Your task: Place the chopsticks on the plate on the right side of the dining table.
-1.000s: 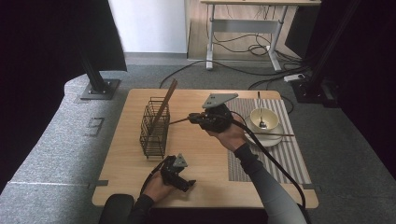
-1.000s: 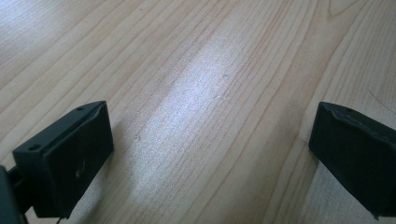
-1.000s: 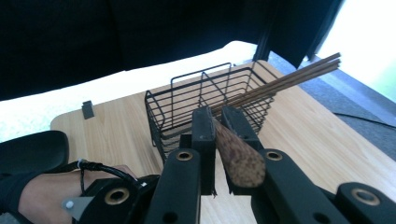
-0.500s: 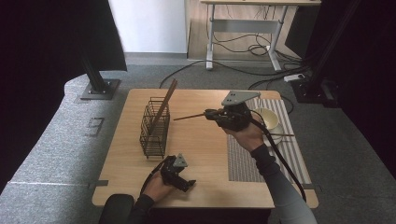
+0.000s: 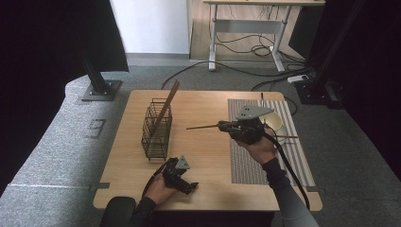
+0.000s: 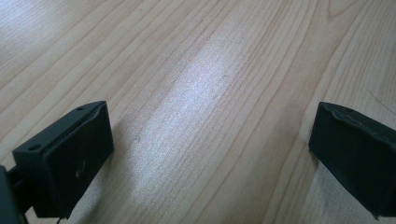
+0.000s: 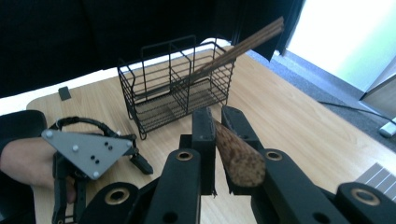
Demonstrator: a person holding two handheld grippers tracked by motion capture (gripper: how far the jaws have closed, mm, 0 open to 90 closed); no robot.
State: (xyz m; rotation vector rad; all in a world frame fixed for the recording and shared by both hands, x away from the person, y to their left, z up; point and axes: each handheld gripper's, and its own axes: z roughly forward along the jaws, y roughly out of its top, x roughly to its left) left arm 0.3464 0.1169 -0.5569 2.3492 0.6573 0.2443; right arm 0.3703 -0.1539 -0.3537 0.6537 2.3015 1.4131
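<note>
Black wire basket (image 5: 157,128), upright on the left half of the wooden table (image 5: 203,184), holds brown chopsticks (image 5: 168,101) leaning out over its far rim; a pale bowl (image 5: 275,124) stands on the striped grey mat (image 5: 250,165) at the table's right, contents not discernible, no readable writing anywhere. Right gripper (image 5: 222,126), above the mat's left edge, is clenched on one brown chopstick (image 5: 202,126) that points left toward the basket, with bare tabletop between them. Left gripper (image 5: 188,185) rests near the front edge, jaws released and wide apart over bare wood.
</note>
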